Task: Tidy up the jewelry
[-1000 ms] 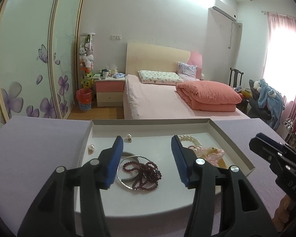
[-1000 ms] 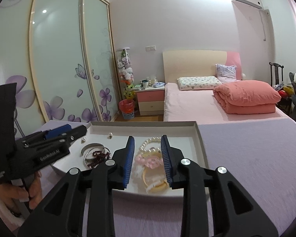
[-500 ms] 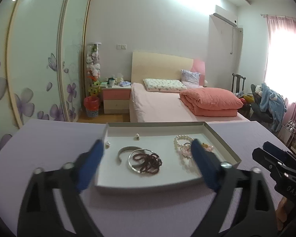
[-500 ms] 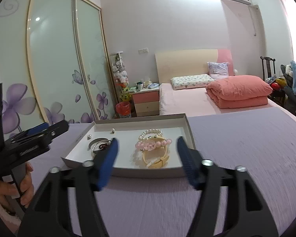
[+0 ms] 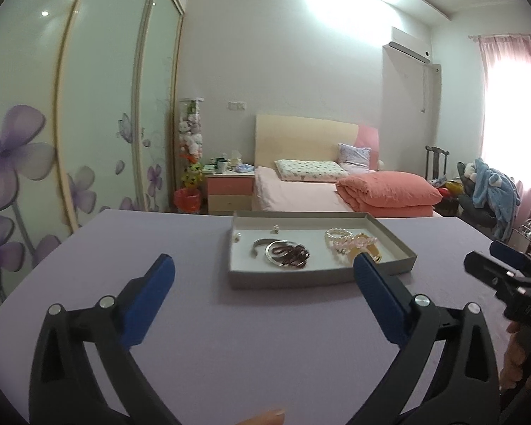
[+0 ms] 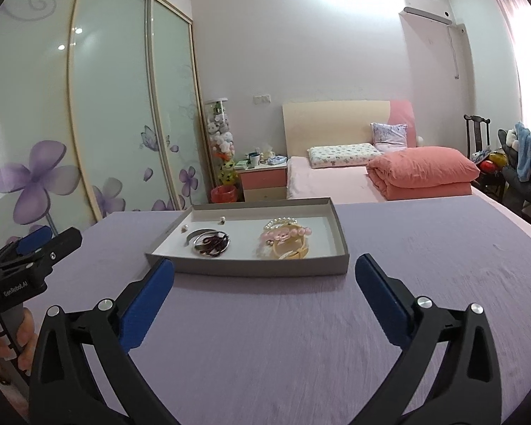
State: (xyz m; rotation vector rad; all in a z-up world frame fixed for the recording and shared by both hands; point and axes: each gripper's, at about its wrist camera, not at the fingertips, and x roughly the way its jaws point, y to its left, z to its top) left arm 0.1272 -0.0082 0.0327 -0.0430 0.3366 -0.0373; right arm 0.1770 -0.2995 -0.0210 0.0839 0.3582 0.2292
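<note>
A shallow grey tray (image 5: 318,277) (image 6: 251,265) sits on the purple tabletop. In it lie a silver bangle with a dark red bead string (image 5: 287,254) (image 6: 211,242), a silver cuff (image 5: 260,243), a white pearl bracelet (image 5: 338,234) (image 6: 280,222), pink and yellow pieces (image 5: 357,244) (image 6: 287,241) and two small earrings (image 5: 275,228) (image 6: 222,219). My left gripper (image 5: 263,283) is open and empty, well short of the tray. My right gripper (image 6: 263,283) is open and empty, just before the tray's near wall.
The purple tabletop (image 6: 424,248) spreads wide around the tray. The other gripper shows at each view's edge, the right one (image 5: 513,276) and the left one (image 6: 28,258). A bed (image 5: 336,191), nightstand and sliding wardrobe doors stand behind.
Both grippers have drawn back from over the tray toward me and opened wide. The jewelry stays in the tray.
</note>
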